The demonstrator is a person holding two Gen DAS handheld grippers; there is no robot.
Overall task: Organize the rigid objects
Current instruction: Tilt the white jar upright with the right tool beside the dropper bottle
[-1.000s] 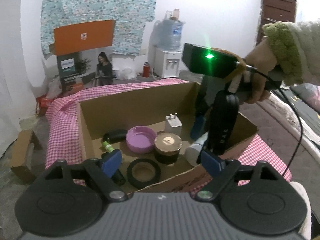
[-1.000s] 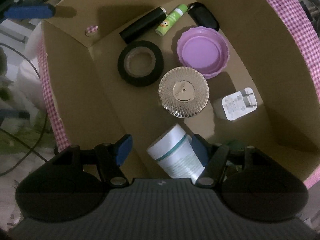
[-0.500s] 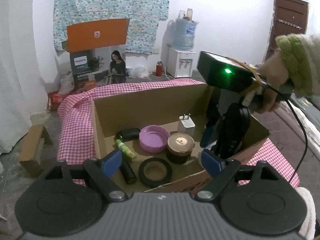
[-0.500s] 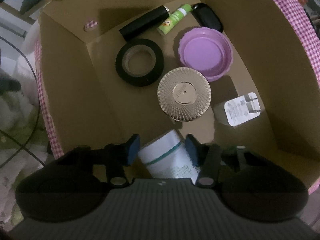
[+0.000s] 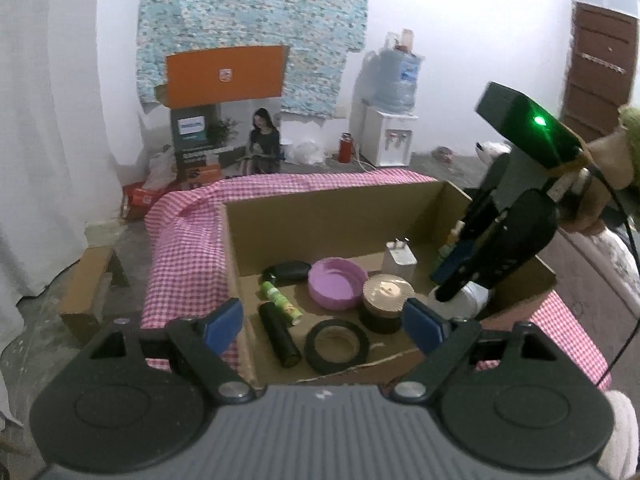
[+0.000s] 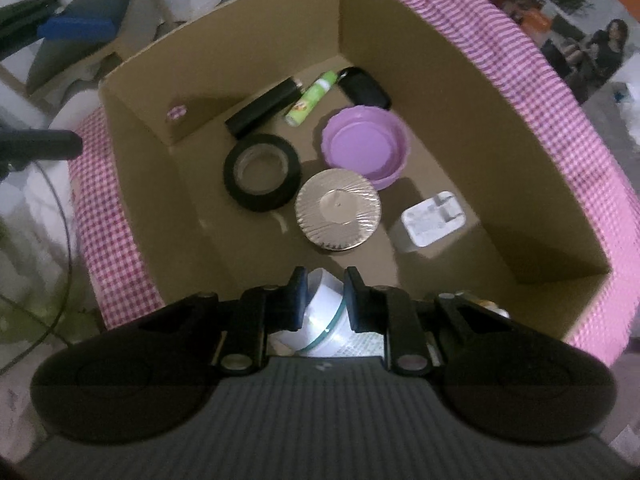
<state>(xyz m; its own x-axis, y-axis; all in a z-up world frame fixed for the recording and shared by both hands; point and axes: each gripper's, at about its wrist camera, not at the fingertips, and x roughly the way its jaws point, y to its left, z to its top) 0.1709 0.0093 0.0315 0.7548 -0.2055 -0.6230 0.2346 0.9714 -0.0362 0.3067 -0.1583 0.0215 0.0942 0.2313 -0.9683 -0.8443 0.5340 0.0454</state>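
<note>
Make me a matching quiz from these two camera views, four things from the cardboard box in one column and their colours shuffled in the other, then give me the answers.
Things:
1. tape roll
2. shallow dish
3. ribbed jar lid
4. plug adapter

Colours:
A. white
B. gold
C. black
D. purple

Pairs: 1-C, 2-D, 3-B, 4-A
</note>
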